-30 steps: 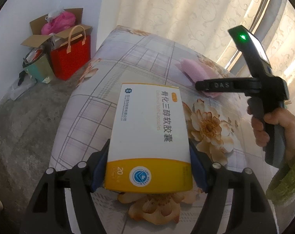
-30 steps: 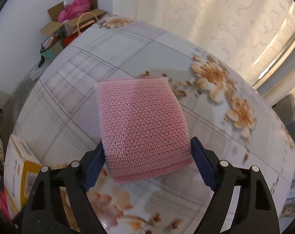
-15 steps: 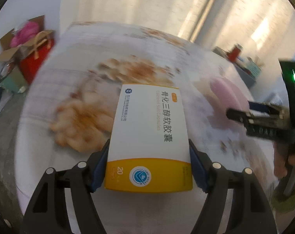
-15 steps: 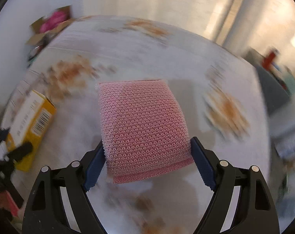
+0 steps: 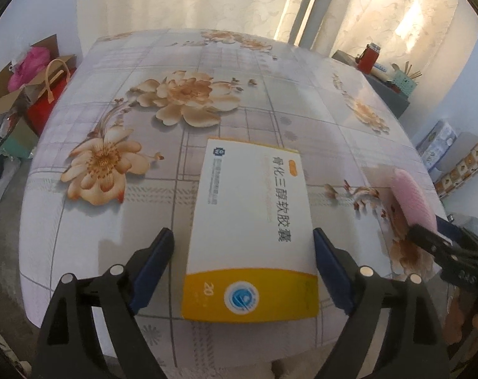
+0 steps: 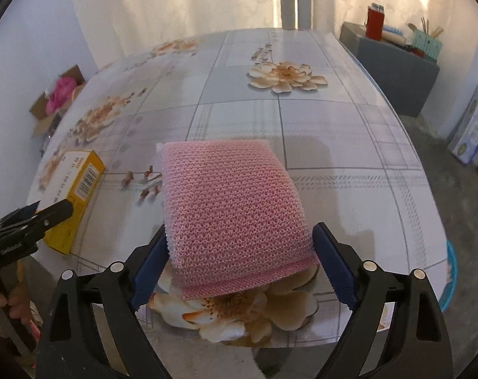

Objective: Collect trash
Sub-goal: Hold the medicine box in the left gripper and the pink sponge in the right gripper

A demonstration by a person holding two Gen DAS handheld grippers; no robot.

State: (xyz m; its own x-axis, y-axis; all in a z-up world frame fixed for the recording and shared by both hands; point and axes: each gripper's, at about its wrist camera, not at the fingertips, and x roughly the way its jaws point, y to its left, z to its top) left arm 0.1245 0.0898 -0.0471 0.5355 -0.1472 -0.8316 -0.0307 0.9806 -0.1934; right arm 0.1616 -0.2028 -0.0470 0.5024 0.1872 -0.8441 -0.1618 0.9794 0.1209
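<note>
A white and yellow medicine box lies on the flowered table between the fingers of my left gripper. The jaws stand open, with a gap on the left side of the box. The box also shows in the right wrist view at the left. My right gripper is shut on a pink mesh sponge, held just above the table's near edge. The sponge shows in the left wrist view at the right.
A red bag and open cardboard boxes stand on the floor at the left. A grey cabinet with a red jar stands at the back right. A blue basin rim shows below the table's right edge.
Both grippers swung round to face the table from another side. The left jaws have opened and the box now rests on the table. The right gripper still holds the sponge.
</note>
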